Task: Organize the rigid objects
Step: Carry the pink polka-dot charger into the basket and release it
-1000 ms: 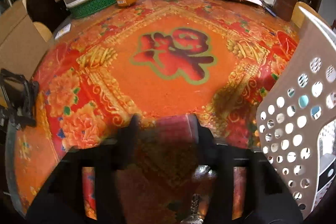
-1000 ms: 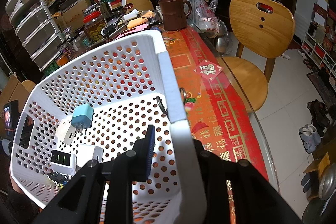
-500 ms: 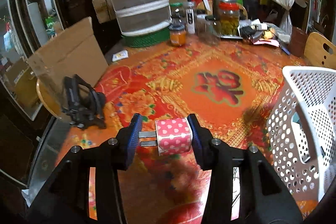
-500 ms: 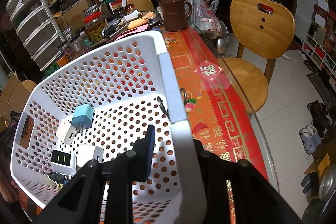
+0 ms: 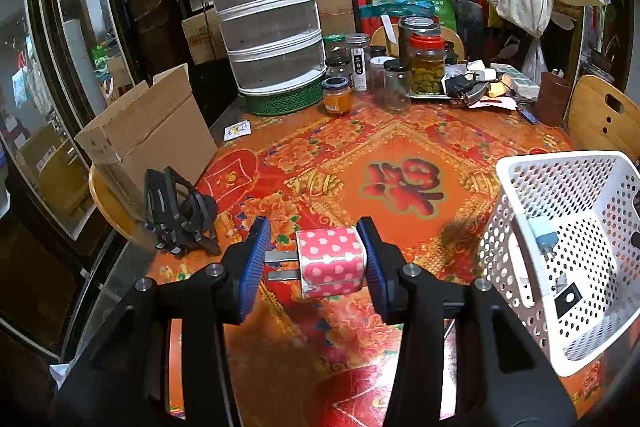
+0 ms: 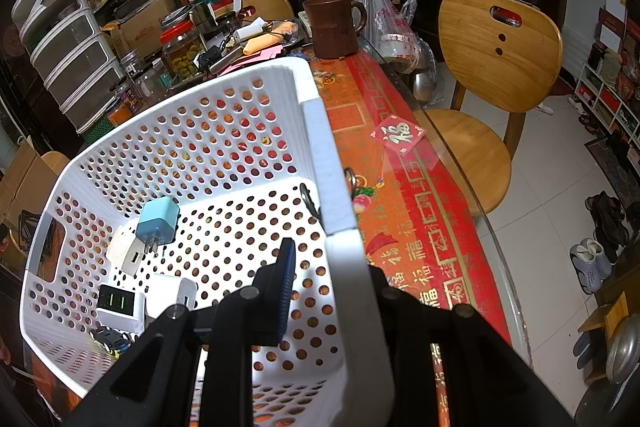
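My left gripper [image 5: 318, 261] is shut on a pink polka-dot charger plug [image 5: 331, 262], prongs pointing left, held above the red patterned tablecloth. The white perforated basket [image 5: 516, 187] stands to its right. My right gripper [image 6: 334, 291] is shut on the basket's near wall [image 6: 320, 147], one finger inside, one outside. In the basket lie a light blue plug [image 6: 157, 220], a white plug [image 6: 126, 249], a white charger with green ports [image 6: 118, 307], another white charger [image 6: 172, 297] and a small dark item [image 6: 110, 338].
A black phone stand [image 5: 176, 213] and a cardboard box [image 5: 148, 135] sit at the table's left edge. Jars [image 5: 426, 69], a stacked mesh container [image 5: 266, 11] and clutter line the back. A brown mug [image 6: 334, 25] and a wooden chair [image 6: 496, 55] are at the right.
My left gripper has risen and pulled back from the tablecloth with the pink plug, so more of the table and the basket show. The right gripper and basket have held still.
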A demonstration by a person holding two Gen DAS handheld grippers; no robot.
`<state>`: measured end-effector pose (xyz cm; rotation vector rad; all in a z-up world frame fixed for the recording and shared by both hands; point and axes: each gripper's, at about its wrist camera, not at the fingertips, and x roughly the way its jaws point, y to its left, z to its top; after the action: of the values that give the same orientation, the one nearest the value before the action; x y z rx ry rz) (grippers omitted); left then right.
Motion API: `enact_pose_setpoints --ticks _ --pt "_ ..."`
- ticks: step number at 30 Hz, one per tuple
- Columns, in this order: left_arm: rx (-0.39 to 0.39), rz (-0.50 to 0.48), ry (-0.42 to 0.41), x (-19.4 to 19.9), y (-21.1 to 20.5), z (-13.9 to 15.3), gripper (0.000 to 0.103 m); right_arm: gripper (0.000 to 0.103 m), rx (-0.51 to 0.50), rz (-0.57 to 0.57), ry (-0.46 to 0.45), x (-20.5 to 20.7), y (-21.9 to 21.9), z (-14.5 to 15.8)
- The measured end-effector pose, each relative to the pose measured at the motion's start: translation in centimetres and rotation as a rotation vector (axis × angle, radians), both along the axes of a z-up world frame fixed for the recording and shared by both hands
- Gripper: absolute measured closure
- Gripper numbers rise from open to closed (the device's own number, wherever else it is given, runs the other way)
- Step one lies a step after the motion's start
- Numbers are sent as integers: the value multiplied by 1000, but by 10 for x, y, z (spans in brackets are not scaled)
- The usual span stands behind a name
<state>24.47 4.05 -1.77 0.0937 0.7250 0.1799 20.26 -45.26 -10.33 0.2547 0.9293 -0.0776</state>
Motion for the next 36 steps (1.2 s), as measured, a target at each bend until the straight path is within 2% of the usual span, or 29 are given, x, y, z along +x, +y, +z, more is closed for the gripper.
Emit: enact_pose_setpoints --ticks 6,12,21,26,30,33,36 --pt "-7 -36 -12 -7 -21 11 61 79 0 1 0 0 0 0" --pt "18 -87 -23 -10 -54 19 61 79 0 3 -1 0 1 -1" --pt "-1 -119 -21 -11 -82 25 61 79 2 4 -2 0 2 -1" --pt "-19 -173 -12 -13 -109 23 61 79 2 4 -2 0 2 -1" --pt "-32 -263 31 -11 -148 12 61 79 2 4 -2 0 2 -1" --pt "-50 -353 104 -5 -184 -6 61 79 2 5 -2 0 2 -1" --pt "-65 -394 186 5 -212 -29 61 79 3 4 -2 0 2 -1"
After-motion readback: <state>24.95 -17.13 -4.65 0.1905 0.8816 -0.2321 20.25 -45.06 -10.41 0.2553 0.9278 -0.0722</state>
